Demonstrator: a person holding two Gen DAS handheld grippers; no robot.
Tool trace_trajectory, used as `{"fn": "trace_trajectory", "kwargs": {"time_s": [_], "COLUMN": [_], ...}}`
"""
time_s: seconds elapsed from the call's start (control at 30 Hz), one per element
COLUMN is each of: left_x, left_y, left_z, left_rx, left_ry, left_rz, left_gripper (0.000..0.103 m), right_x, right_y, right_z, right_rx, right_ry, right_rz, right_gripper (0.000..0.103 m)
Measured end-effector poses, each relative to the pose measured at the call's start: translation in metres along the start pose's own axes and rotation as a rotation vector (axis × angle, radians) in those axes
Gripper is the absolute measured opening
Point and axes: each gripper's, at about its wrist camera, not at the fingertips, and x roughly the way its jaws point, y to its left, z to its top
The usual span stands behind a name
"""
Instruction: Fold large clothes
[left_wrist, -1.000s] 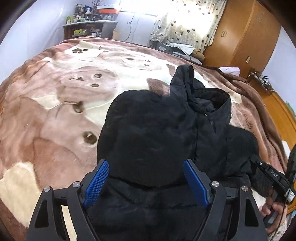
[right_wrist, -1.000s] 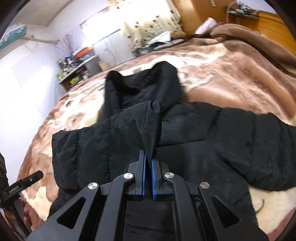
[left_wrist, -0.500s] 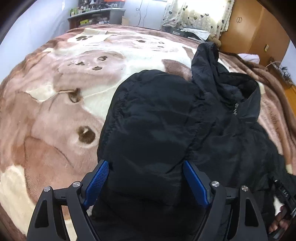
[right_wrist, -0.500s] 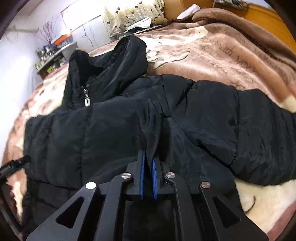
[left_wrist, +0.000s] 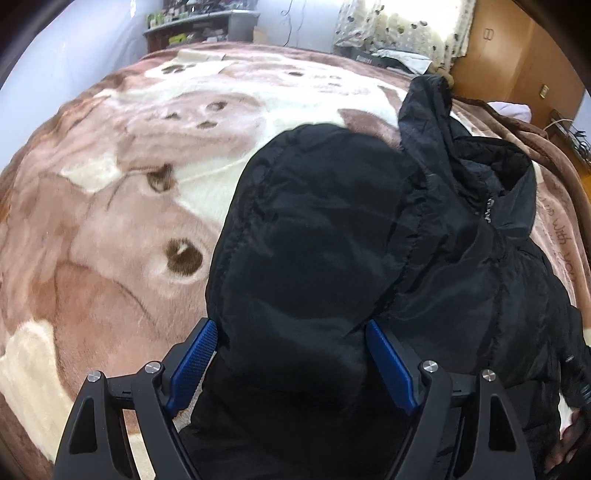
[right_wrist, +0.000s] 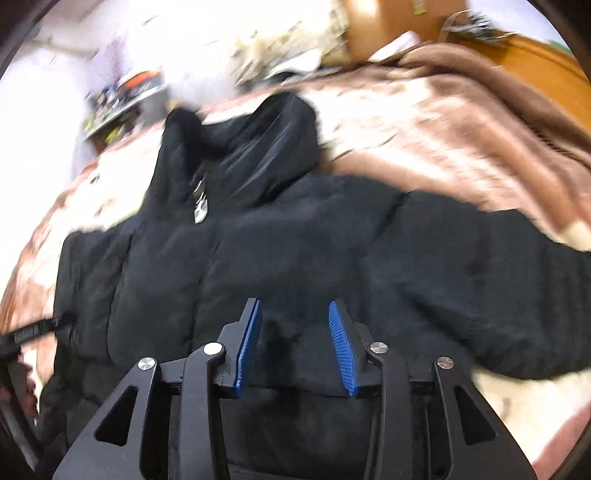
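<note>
The one black padded hooded jacket (left_wrist: 369, 240) is lying on the brown-and-cream plush bed blanket (left_wrist: 110, 221), filling the lower centre of both views. The right tongs (right_wrist: 295, 343) are opening, their blue pads parting clear of the cloth. The left tongs (left_wrist: 291, 365) are standing wide, straddling a folded-over sleeve without visibly pinching. Judging from here, lifting away slowly should be keeping the fold flat. Two tongs, one jacket.

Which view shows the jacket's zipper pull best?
The right wrist view: the zipper pull faces the camera below the collar, though motion-blurred. The left wrist view is sharper, but shows it only small and edge-on at the collar's edge.
</note>
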Motion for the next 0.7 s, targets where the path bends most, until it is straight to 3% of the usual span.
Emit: {"fn": "trace_trajectory", "kwargs": {"time_s": [0.07,0.17,0.27,0.47,0.6,0.7], "left_x": [0.007,0.009,-0.003,-0.046,-0.080,-0.099], "left_y": [-0.003,-0.002,0.003,-0.015,-0.043,-0.068], "left_z": [0.001,0.004,0.003,-0.016,-0.037,-0.054], "left_rx": [0.028,0.043,-0.011,0.057,0.124,0.159], "left_ry": [0.042,0.045,0.053,-0.009,-0.052,-0.069], "left_rz": [0.001,-0.002,-0.026,-0.053,-0.123,-0.183], "left_gripper": [0.086,0.086,0.086,0.086,0.086,0.086], "right_x": [0.016,0.010,-0.012,-0.081,-0.125,-0.154], "right_y": [0.004,0.006,-0.006,-0.053,-0.094,-0.141], "right_z": [-0.005,-0.007,-0.003,-0.011,-0.028,-0.048], "right_rx": [-0.038,-0.092,-0.056,0.080,0.186,0.327], "right_ry": [0.064,0.048,0.003,-0.118,-0.166,-0.202], "right_rz": [-0.073,-0.135,-0.232,-0.238,-0.236,-0.233], "right_gripper": [0.039,0.039,0.039,0.041,0.054,0.055]}}
